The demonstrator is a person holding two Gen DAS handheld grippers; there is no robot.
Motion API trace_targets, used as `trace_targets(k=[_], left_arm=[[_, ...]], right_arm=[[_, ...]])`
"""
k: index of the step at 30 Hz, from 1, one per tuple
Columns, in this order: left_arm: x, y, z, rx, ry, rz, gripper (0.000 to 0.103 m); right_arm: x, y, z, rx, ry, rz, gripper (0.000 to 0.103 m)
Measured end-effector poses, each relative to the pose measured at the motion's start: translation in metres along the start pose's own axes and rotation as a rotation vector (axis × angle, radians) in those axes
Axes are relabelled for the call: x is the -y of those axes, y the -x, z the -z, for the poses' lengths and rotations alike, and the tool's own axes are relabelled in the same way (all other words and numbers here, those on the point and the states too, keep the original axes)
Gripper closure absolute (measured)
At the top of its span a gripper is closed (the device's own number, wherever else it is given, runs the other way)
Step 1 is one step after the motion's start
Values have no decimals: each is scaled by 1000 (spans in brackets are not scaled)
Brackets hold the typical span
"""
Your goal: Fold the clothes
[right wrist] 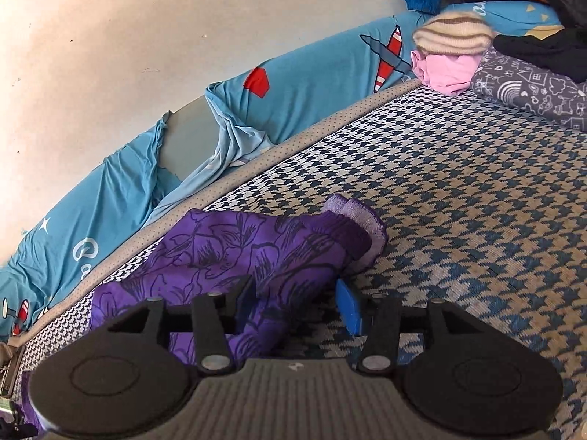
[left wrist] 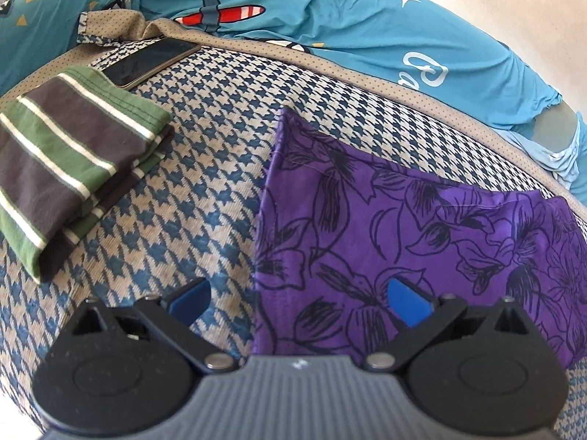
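Broadly, we work on a bed whose houndstooth mattress (left wrist: 220,168) carries everything, with a blue airplane-print sheet (left wrist: 330,18) bunched along its far edge against the wall. That far edge is the boundary we must respect; the wide patterned stretch between the garments gives us room to swing.

Next in size, the purple floral garment (left wrist: 422,227) lies partly folded in the middle of the mattress, its far corner near the piped edge. We judge it is the piece in hand. A striped green and brown garment (left wrist: 73,161) sits folded well to the left, likely set aside as done, with a phone (left wrist: 154,60) touching its far end. On the other side, a heap of clothes (right wrist: 513,58) waits in the far corner.

Our left tongs (left wrist: 299,295) are spread, straddling the purple cloth's left edge without pinching it. Our right tongs (right wrist: 297,300) are spread too, with a bunched fold of the purple cloth lying between the fingers, not yet squeezed.
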State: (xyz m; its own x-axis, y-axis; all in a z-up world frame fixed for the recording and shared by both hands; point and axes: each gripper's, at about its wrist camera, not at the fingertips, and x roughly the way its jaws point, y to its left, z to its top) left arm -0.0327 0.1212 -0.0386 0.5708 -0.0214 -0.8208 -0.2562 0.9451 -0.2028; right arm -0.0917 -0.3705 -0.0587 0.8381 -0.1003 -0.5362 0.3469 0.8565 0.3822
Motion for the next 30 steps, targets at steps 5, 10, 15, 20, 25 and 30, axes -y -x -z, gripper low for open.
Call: trace_targets(k=[5, 10, 15, 20, 25, 30], left_arm=[[-18, 1, 2, -34, 54, 2, 0], [-18, 1, 4, -52, 34, 29, 0], [-18, 0, 2, -75, 38, 51, 1], [-18, -1, -7, -122, 35, 86, 1], [-12, -1, -19, -166, -24, 88, 0], [-18, 4, -31, -139, -37, 79, 0]], right_arm=[[-27, 17, 19, -28, 93, -106, 55], [-68, 27, 42, -81, 259, -248, 55], [-123, 32, 78, -134, 492, -423, 55], [-167, 45, 118, -153, 726, -563, 55], [-191, 51, 146, -170, 835, -623, 55], [-205, 50, 159, -184, 879, -656, 55]])
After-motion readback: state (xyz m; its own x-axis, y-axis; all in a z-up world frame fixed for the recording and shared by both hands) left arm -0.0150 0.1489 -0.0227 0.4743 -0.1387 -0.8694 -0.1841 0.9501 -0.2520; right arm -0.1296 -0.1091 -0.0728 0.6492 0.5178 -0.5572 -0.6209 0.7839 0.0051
